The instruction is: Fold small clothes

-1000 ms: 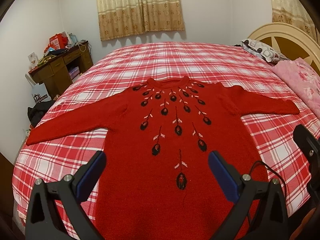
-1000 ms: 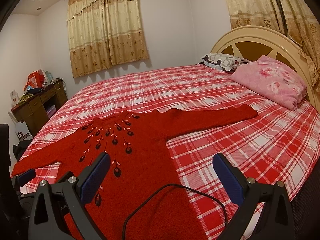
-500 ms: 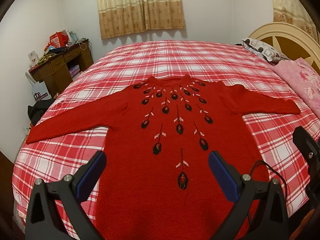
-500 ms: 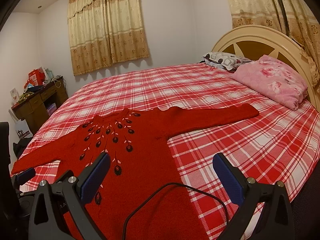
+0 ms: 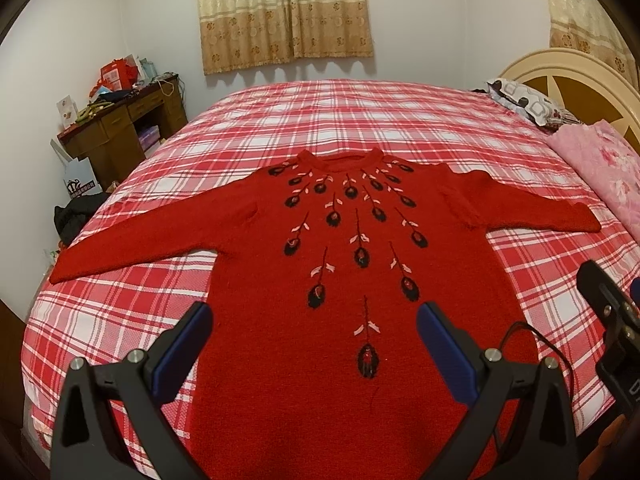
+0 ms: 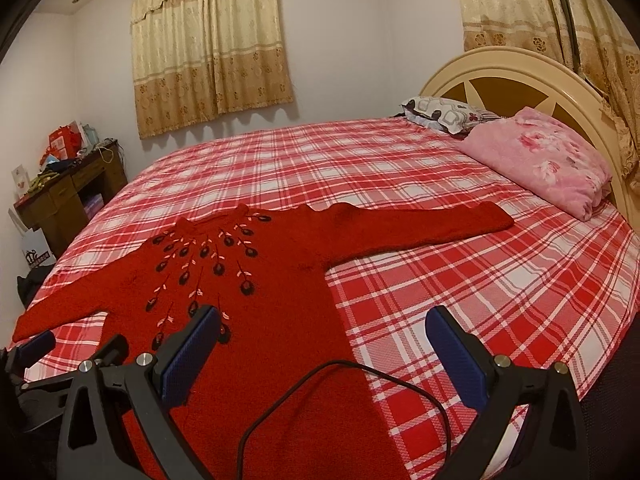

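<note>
While both grippers hang above its near edge, the bed (image 5: 360,120) fills most of either view, covered in a red-and-white plaid sheet. A red sweater (image 5: 360,400) lies flat on it, face up, collar at 12 o'clock from the left camera, hem toward 6 o'clock, both sleeves spread out to 9 and 3 o'clock. Black and pink feather motifs fan down its front from the neck.

Beyond the bed, beige curtains (image 5: 286,12) hang on the far wall at 12 o'clock. A cream headboard (image 6: 520,76) stands at about 2 o'clock, with a folded pink floral blanket (image 6: 540,164) and a patterned pillow (image 6: 444,112) touching each other before it, well apart from the sweater's right cuff. A cluttered brown desk (image 5: 120,136) stands off the bed at 10 o'clock, a dark heap (image 5: 76,216) on the floor near it.

Nothing lies on the sweater but a black cable (image 6: 320,392) that loops over its lower part in the right wrist view.

Left gripper (image 5: 312,344): fingers spread wide, empty, over the sweater's lower front. Right gripper (image 6: 324,344): likewise spread and empty, straddling the sweater's right side seam and bare sheet.

Only the right wrist view shows the whole blanket and a second curtain (image 6: 540,12) behind the headboard; only the left shows both cuffs fully.
</note>
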`<state>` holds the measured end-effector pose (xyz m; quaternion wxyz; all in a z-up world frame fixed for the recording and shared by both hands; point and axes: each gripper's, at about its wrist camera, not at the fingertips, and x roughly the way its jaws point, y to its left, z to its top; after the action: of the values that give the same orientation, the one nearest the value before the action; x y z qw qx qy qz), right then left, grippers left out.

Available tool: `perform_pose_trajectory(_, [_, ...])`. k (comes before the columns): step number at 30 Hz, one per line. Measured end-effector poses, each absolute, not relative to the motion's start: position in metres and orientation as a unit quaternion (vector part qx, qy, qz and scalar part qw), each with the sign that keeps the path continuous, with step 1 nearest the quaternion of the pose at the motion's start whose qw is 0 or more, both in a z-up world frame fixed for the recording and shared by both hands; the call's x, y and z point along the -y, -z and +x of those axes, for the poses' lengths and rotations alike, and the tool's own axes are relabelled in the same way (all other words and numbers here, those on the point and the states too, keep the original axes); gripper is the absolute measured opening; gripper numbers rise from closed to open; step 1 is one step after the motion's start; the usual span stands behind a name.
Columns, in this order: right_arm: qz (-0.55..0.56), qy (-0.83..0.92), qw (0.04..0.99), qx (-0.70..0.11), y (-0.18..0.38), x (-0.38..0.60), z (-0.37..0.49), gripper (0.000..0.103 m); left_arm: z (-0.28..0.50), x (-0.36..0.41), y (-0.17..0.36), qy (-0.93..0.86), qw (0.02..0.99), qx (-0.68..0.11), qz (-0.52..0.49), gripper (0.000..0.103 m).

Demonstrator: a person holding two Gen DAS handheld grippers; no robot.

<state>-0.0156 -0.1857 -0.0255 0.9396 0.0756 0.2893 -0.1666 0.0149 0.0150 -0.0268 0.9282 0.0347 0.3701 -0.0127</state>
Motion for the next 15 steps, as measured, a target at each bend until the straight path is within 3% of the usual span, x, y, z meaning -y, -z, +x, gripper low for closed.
perform_pose_trajectory(15, [0.066,0.172,0.936,-0.299,0.0284,0.1916,-0.0098,0.102,0.0154,-0.0145,0.0284,0.014,0.927,-0.373,0.034,0.103])
